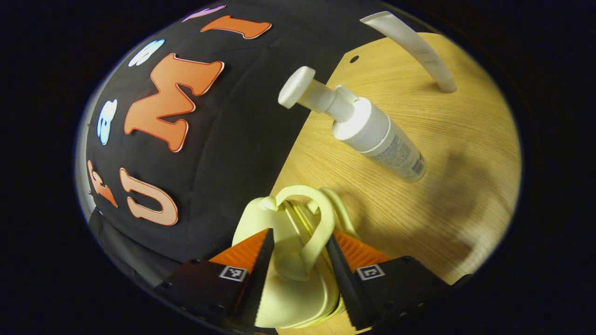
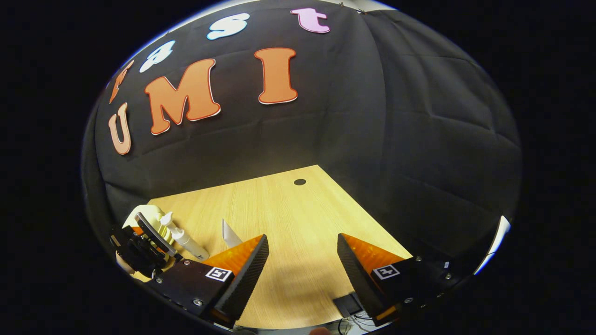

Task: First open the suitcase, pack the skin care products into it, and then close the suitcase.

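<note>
suitcase point(image 1: 288, 260): placed on table point(image 1: 465, 153), between left gripper point(image 1: 298, 265) fingers | pump bottle point(image 1: 368, 128): laid just beyond suitcase | tube point(image 1: 414, 46): laid farther behind bottle

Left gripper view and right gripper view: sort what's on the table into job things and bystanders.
For the job:
- pale yellow suitcase, handle between the left gripper fingers
- white pump bottle
- white tube
- right gripper, open over bare table

Just lying about:
- wooden table
- dark hole in the tabletop
- small black box at the table's near edge
</note>
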### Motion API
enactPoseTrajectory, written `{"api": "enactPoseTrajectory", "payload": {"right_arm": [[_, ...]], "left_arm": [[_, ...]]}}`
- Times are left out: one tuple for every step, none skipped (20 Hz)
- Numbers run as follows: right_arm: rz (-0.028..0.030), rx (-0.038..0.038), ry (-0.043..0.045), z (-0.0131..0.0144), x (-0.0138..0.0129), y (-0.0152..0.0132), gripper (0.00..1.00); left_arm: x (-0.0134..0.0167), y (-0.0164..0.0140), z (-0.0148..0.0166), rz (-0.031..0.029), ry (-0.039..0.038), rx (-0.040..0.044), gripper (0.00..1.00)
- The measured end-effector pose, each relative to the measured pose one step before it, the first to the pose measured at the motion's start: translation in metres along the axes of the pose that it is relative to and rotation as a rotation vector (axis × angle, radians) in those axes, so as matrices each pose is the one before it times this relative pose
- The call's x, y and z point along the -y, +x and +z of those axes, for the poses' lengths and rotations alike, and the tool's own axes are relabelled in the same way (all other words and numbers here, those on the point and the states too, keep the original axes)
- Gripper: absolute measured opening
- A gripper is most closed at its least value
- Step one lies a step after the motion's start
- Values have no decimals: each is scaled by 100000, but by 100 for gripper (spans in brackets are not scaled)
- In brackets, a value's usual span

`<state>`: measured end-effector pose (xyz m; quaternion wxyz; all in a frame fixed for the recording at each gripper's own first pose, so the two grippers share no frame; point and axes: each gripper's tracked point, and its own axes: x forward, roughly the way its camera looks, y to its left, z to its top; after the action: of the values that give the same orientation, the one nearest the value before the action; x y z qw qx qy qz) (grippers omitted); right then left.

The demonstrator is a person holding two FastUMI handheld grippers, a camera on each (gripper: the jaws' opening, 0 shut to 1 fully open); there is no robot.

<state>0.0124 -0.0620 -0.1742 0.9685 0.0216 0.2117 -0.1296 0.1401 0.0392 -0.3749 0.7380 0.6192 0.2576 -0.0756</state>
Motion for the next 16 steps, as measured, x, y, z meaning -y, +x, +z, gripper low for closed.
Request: {"api": "enactPoseTrajectory", "payload": {"right_arm": [[-111, 73, -386, 43, -51, -76, 95], [-47, 242, -494, -42, -34, -147, 95], [123, 81, -507, 83, -202, -99, 95], [485, 134, -328, 57, -192, -92, 95], [864, 219, -199, 210, -354, -58, 95], [1022, 151, -20, 252, -450, -70, 95], [1335, 271, 285, 289, -580, -58, 95], [1416, 1056, 396, 550, -628, 15, 95], [1103, 1436, 98, 671, -630, 77, 94], [1034, 1404, -195, 601, -661, 426, 94], [1093, 854, -238, 502, -720, 366, 95], [1443, 847, -152, 470, -932, 271, 95], [1237, 555, 71, 514, -965, 360, 94], [1164, 325, 411, 485, -993, 254, 94], [1375, 294, 614, 511, -1224, 137, 95], [1246, 682, 267, 540, -1245, 202, 95]], "left_arm": [[140, -330, 212, -418, -51, 775, 52], [205, -463, 481, -1348, 602, 424, 48], [337, 453, -150, -1478, 1765, -244, 31], [9, -336, -30, -3568, -283, -1695, 14], [-406, -418, -82, -2487, -3568, 1034, 11], [-1130, -318, 340, -405, -4229, 1358, 6], [-1120, -658, 522, -274, -4313, 639, 1], [-1229, -623, 577, -1524, -6802, 1207, 1], [-1501, -650, 269, -1853, -8713, 1169, 1], [-1460, -578, 653, -2599, -8137, 1577, 1], [-1636, -280, 811, -2298, -7158, 1325, 1], [-1257, -754, 545, -1355, -6450, 2204, 0], [-1252, -654, 567, -651, -5310, 1497, 1], [-943, -385, 115, -670, -3883, 459, 1], [-453, -249, 455, -1159, -3301, 561, 1], [-457, -336, 295, -964, -3528, 1058, 1]]}}
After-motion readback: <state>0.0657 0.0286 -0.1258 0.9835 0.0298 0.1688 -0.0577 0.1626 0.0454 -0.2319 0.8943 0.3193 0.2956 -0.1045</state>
